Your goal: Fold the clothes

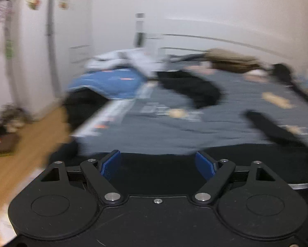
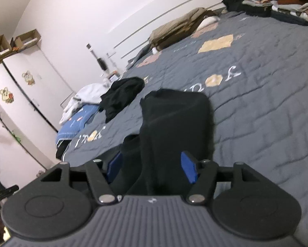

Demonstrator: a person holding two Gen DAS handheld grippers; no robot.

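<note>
I've got folded garment [image 2: 174,123] on bedspread [image 2: 257,103] w/ crumpled garment [image 2: 121,96] behind-left, stacked clothes [image 2: 285,2] far right.

We see a black fabric garment [image 2: 174,127], folded into a long narrow band, lying on the grey quilted bedspread [image 2: 257,103] and reaching back between blue pads. Beyond it, a second black garment [image 2: 121,96] lies crumpled beside a blue folded cloth [image 2: 75,125].
</note>
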